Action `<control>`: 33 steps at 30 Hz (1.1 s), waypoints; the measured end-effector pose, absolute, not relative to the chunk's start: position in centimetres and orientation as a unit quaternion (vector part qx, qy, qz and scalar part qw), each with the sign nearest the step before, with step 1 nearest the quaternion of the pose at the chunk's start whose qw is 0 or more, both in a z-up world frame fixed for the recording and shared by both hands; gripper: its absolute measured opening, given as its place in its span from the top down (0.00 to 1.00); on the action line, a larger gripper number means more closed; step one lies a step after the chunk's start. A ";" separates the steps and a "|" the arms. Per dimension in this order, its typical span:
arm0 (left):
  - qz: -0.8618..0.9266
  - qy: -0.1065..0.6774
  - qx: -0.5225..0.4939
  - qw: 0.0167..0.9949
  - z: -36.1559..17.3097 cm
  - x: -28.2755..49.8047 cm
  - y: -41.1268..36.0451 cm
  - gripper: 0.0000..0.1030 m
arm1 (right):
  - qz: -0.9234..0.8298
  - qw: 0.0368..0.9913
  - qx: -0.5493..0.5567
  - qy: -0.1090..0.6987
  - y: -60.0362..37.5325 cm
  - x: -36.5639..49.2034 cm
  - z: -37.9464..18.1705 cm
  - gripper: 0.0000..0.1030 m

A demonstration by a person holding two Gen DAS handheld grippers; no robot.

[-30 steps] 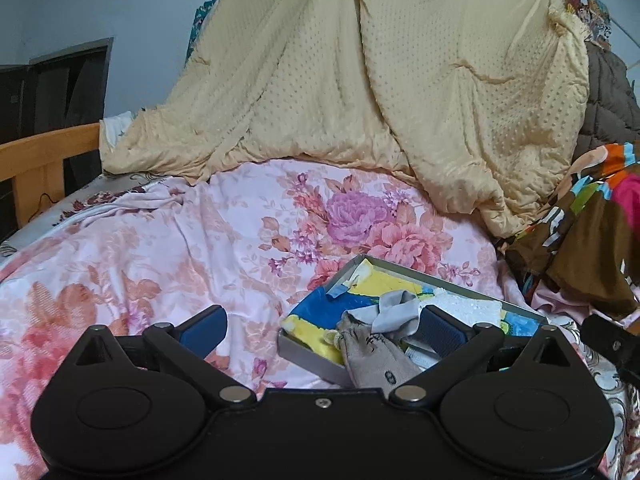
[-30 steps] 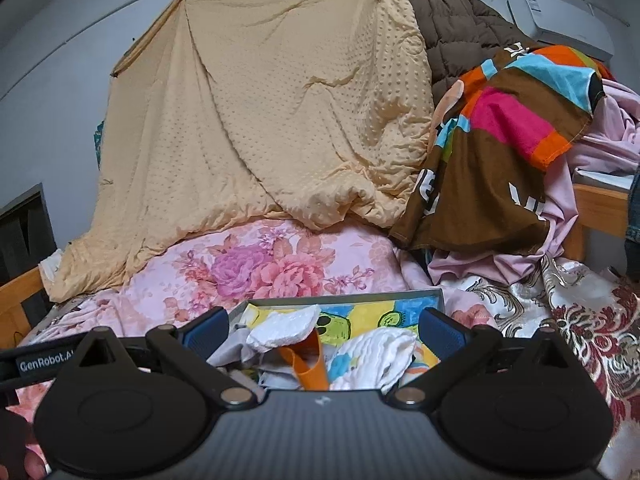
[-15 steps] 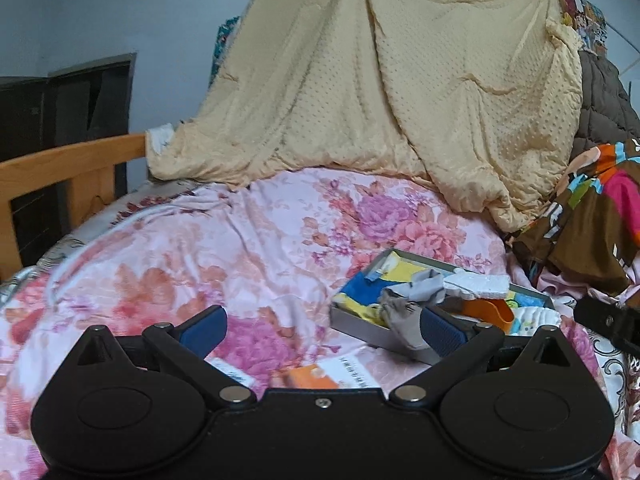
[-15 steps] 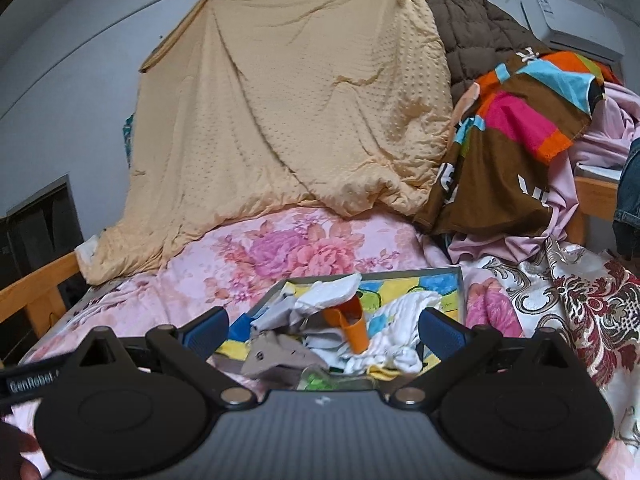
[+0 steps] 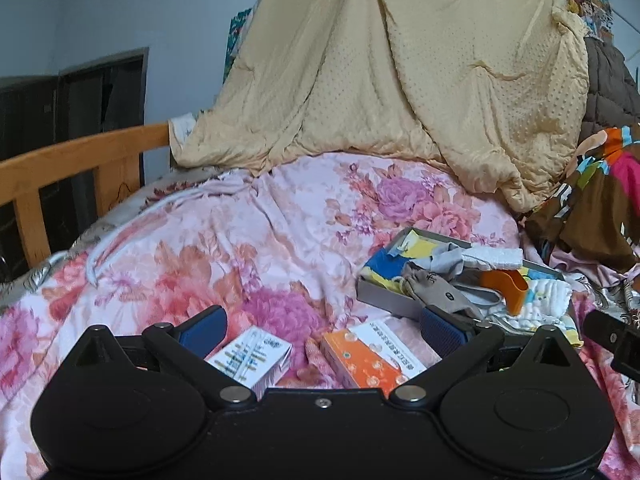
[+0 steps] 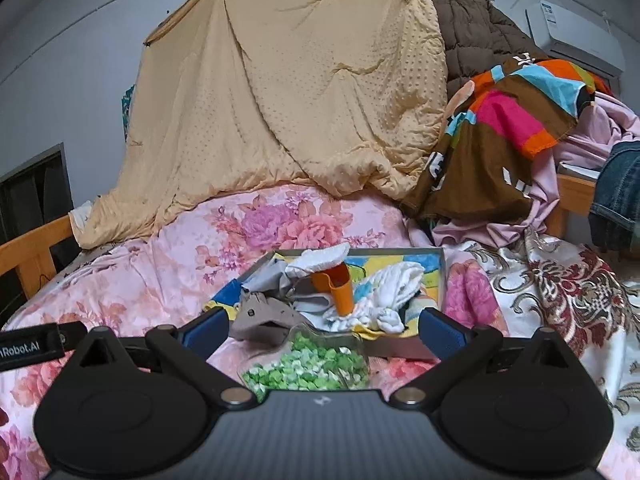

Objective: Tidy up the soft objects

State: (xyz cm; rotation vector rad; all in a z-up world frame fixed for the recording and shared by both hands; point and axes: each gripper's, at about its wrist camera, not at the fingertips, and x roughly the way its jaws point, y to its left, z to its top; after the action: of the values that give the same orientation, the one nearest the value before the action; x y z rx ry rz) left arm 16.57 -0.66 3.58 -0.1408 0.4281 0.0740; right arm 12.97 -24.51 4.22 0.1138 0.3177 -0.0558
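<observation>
Two boxy cartons (image 5: 312,356), crumpled cloths (image 6: 384,296), shallow tray (image 6: 442,276)

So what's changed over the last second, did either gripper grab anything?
No grab. Both grippers, left and right, pulled back from the tray, staying open and empty. That brought two small boxes into the left view and a bag of green bits into the right view. The cloths and orange cup in the tray look unmoved.
</observation>
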 end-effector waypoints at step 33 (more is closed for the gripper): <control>0.058 0.212 -0.070 0.973 1.3 10.9 0.3 0.01 | -0.005 0.982 0.044 0.183 -22.9 7.9 2.7 0.00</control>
State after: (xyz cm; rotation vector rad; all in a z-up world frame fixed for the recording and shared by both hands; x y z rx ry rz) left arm 10.87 0.28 1.26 -0.1422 0.4277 0.1180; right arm 7.91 -22.86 2.70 0.0875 0.3692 -0.0104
